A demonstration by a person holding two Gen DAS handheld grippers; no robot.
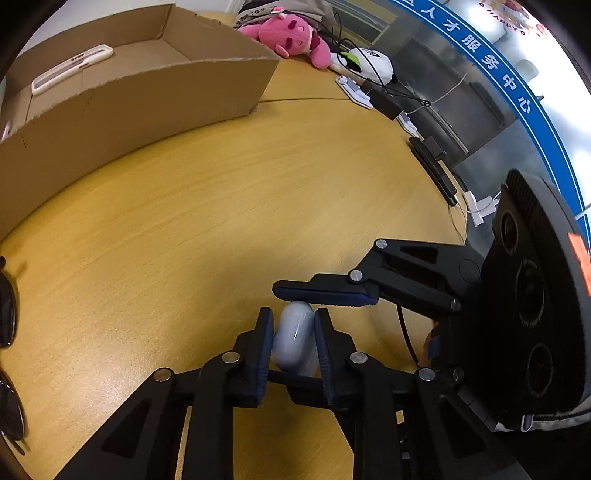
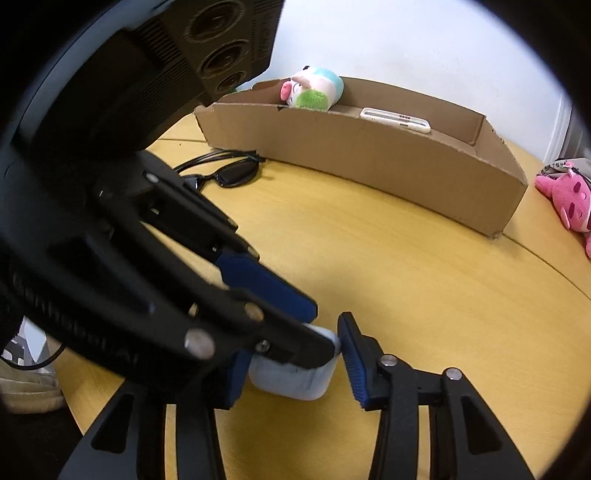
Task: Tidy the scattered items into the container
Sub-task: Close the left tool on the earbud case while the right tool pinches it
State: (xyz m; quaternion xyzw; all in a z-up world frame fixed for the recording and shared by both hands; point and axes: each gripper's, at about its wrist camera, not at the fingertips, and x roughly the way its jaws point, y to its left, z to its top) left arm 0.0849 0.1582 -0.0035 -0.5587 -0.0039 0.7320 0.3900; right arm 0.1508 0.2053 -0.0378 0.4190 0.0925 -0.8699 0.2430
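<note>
A pale blue rounded case (image 1: pixel 293 339) lies on the wooden table (image 1: pixel 221 206). My left gripper (image 1: pixel 293 314) is shut on its two long sides. A finger (image 1: pixel 325 293) of my right gripper lies across the case's far end. In the right wrist view the case (image 2: pixel 291 384) sits between the pads of my right gripper (image 2: pixel 291 354), which touch both of its ends. There the left gripper (image 2: pixel 319 330) reaches in from the left and covers the case's top. The cardboard box (image 1: pixel 147 103) (image 2: pixel 369 158) stands at the back of the table.
The box holds a white remote-like device (image 1: pixel 70 68) (image 2: pixel 395 119) and a small pig plush (image 2: pixel 314 88). Black sunglasses (image 2: pixel 232 173) lie near its left end. A pink plush (image 1: pixel 291 33) (image 2: pixel 565 199), a white plush (image 1: pixel 369 62) and cables with adapters (image 1: pixel 432 170) line the table's right edge.
</note>
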